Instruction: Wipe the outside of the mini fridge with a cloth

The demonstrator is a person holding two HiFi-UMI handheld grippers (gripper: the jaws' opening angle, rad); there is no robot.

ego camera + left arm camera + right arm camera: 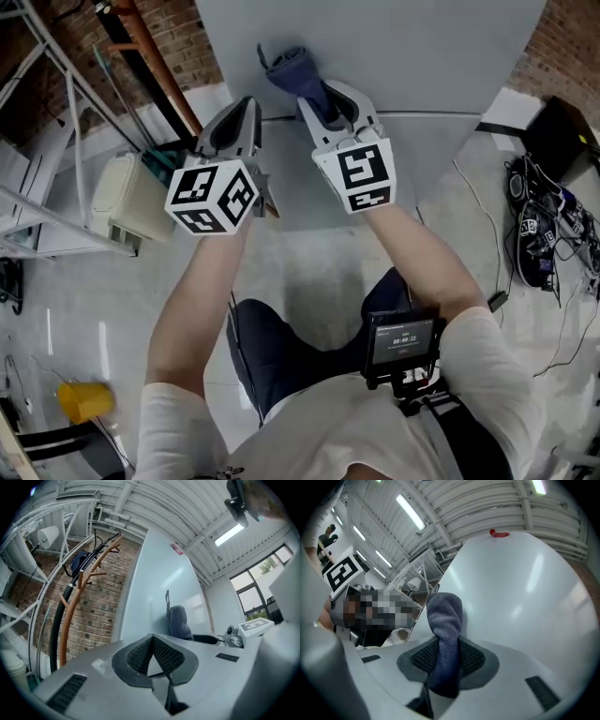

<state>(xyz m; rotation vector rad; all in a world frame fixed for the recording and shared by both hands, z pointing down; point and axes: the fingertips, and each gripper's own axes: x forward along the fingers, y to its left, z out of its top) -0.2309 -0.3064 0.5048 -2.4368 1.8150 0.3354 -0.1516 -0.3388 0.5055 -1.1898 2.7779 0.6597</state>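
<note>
1. Pale glossy floor (pixel 112 309) spreads below, with a yellow object (pixel 82 400) low on the left and cables (pixel 548 234) crowding the right, well apart from both grippers.
2. Left gripper (pixel 234 127) hangs just beside the right one. Its fingers (pixel 138 656) meet tip to tip with nothing between them.
3. Right gripper (pixel 323 94) has its fingers (pixel 476 658) clamped on a blue-grey cloth (pixel 292 75).
4. That cloth sticks out past the fingertips, its free end against the fridge (pixel 394 47), just above a horizontal seam and near the left edge.
5. From the cloth, plain white panel runs wide to the right edge.
6. Left of the fridge, a cream box (pixel 131 197) and a white rack (pixel 56 112) stand close.
7. Brick wall (pixel 178 47) lies behind.
</note>
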